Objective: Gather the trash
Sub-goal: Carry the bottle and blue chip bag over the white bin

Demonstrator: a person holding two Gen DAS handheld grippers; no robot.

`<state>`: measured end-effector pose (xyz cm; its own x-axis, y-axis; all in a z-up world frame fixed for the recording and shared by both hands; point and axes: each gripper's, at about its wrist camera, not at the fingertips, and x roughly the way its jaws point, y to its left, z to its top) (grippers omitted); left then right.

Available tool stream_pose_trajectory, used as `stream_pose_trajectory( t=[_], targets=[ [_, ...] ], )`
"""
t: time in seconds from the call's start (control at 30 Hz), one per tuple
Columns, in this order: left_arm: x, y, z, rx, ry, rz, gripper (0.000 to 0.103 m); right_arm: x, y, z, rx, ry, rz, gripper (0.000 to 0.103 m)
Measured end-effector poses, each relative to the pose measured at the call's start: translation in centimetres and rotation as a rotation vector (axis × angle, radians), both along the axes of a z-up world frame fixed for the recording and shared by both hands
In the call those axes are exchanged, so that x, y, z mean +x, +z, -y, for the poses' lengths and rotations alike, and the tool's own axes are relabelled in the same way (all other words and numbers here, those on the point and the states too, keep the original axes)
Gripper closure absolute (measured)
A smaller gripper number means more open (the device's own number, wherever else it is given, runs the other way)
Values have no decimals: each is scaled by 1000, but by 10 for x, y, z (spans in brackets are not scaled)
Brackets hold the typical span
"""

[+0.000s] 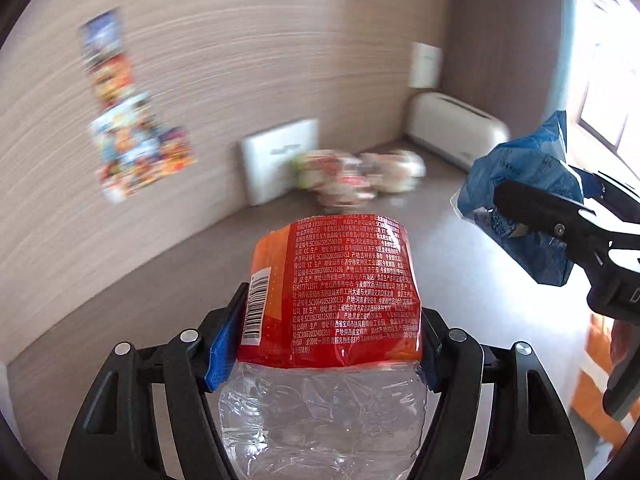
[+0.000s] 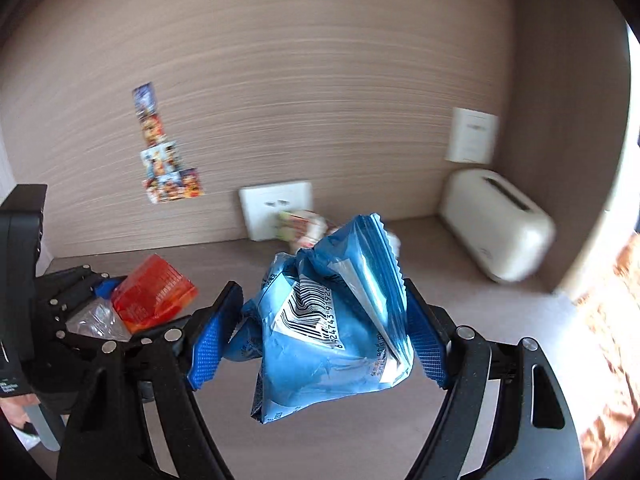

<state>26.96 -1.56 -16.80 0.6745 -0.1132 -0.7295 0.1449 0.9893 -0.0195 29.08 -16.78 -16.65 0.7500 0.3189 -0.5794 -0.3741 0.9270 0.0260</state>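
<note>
Clear crushed bottle (image 1: 324, 400) (red label) between left fingers (image 1: 224, 344).

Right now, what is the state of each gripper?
Left gripper: closed on the crushed plastic bottle.
Right gripper: closed on the blue wrapper.

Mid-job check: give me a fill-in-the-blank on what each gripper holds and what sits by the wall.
1. The left gripper is shut on a crushed clear bottle whose label is ____.
2. The right gripper is shut on a crumpled wrapper coloured ____.
3. The white toaster stands in the counter's far ____ corner.
4. More blurred trash lies in front of the wall ____.

Missing words: red; blue; right; socket
</note>
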Motion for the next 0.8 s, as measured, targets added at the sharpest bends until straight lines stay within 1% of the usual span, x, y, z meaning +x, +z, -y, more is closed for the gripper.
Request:
stream_pose_trajectory(
  t=[0.1, 0.2, 0.43, 0.63, 0.8],
  targets=[
    [-2, 0, 37, -10, -81, 3, 34, -18, 3, 41, -1, -76, 0, 24],
    [-1, -2, 92, -21, -180, -2, 34, -40, 4, 84, -4, -158, -12, 24],
    [-28, -8, 194, -36, -390, -5, 34, -100, 0, 174, -26, -340, -59, 24],
    [-63, -19, 273, -35, -543, -20, 34, -142, -10, 233, -21, -474, -93, 24],
    [-83, -36, 327, -31, -653, -51, 34, -173, -26, 275, -7, -573, -127, 24]
  ],
)
